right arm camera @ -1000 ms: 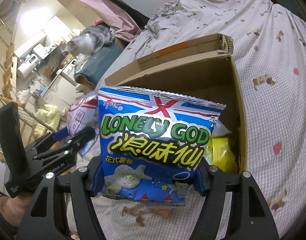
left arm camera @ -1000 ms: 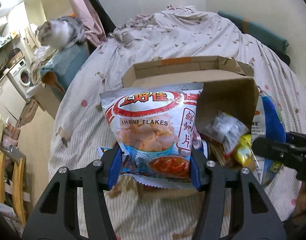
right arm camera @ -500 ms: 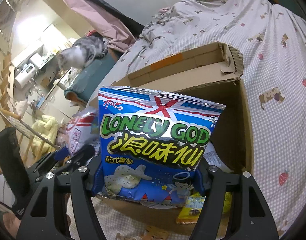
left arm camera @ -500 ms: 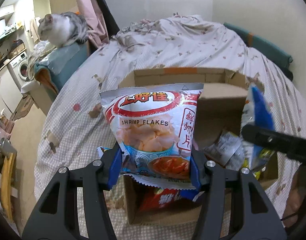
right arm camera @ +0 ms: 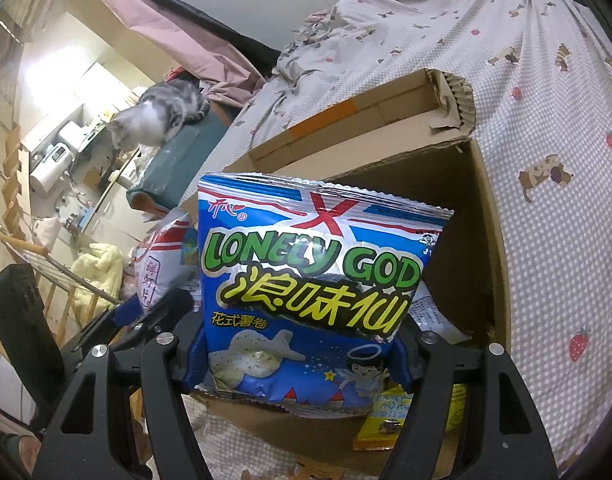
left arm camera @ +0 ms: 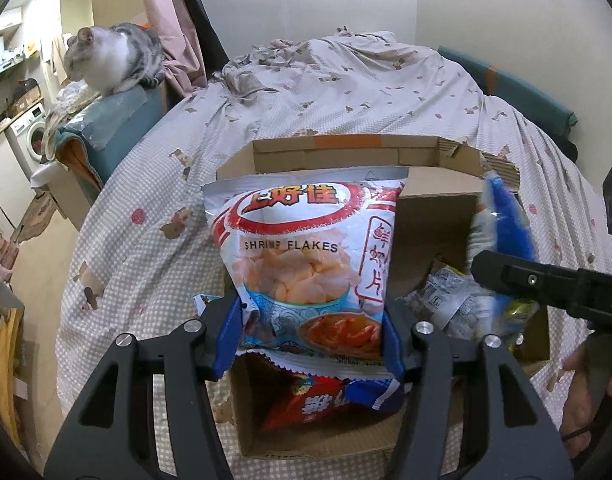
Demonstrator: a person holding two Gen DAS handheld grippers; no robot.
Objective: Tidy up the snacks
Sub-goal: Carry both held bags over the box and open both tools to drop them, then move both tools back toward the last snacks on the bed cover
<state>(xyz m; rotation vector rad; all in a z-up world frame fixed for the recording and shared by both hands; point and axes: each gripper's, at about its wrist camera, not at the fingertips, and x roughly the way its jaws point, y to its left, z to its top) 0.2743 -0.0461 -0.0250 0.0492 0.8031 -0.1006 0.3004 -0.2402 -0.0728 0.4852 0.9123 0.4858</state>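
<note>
The shrimp flakes bag (left arm camera: 309, 264) stood upright between the blue pads of the left tongs (left arm camera: 309, 344), hanging over the near part of the open cardboard box (left arm camera: 345, 156) on the bed (left arm camera: 345, 80). The Lonely God bag (right arm camera: 313, 288) stood the same way in the right tongs (right arm camera: 302, 360), over the right side of the same box. Inside lay a red packet (left arm camera: 306, 404), a clear wrapper (left arm camera: 445, 300) and a yellow packet (right arm camera: 389, 416).

Both bags looked ready to drop, so the step was probably the release. Doing it well meant keeping each bag over the box's opening and clear of its walls and torn flap, and letting it slide down beside the other packets, not onto the rim.

Both tongs were opening. The pads of each were against their bag's lower sides, so each bag seemed lightly held and not yet freed.

A cat (left arm camera: 114, 60) sat on a teal cushion (left arm camera: 106, 120) well apart from the box.
</note>
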